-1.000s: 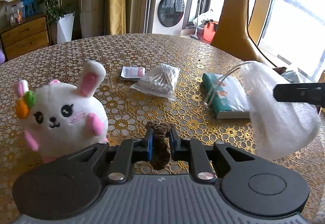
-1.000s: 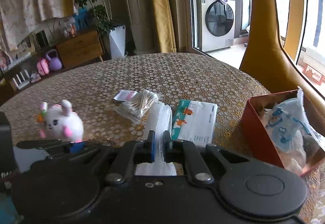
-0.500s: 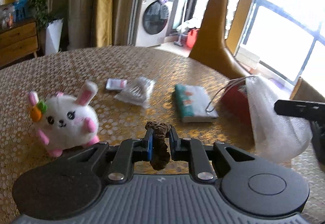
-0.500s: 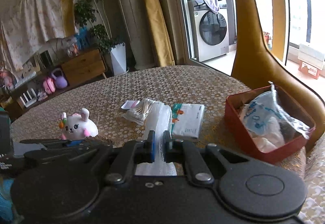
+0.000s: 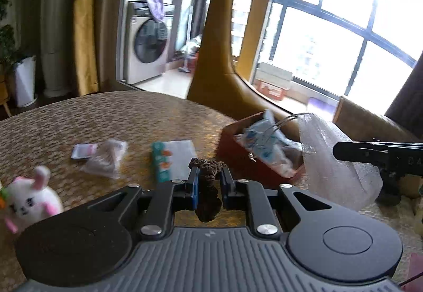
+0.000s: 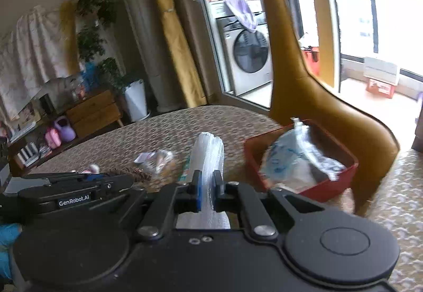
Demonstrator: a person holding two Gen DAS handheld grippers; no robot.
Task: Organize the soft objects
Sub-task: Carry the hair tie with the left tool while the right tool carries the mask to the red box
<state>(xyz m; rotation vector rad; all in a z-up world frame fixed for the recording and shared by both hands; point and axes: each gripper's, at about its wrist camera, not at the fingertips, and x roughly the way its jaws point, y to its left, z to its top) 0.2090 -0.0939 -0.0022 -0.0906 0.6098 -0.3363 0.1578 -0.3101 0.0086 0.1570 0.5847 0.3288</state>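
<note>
My left gripper (image 5: 208, 181) is shut on a brown hair scrunchie (image 5: 207, 186), held above the table. My right gripper (image 6: 207, 187) is shut on a white foam wrap sheet (image 6: 207, 159), which also shows at the right of the left wrist view (image 5: 335, 159). A red box (image 6: 304, 159) holding a blue-printed plastic bag (image 6: 290, 157) stands ahead on the right; it also shows in the left wrist view (image 5: 246, 157). A white plush bunny (image 5: 29, 199) sits at the left table edge.
On the gold-patterned table (image 5: 119, 114) lie a tissue pack (image 5: 171, 157), a bag of cotton swabs (image 5: 105, 157) and a small sachet (image 5: 83, 151). A tan chair (image 6: 317, 106) stands behind the red box. The left gripper body (image 6: 74, 191) shows at left.
Both grippers have lifted and swung right toward the red box, which is now nearer and more central. The bunny has slid to the left edge. Both grips are unchanged.
</note>
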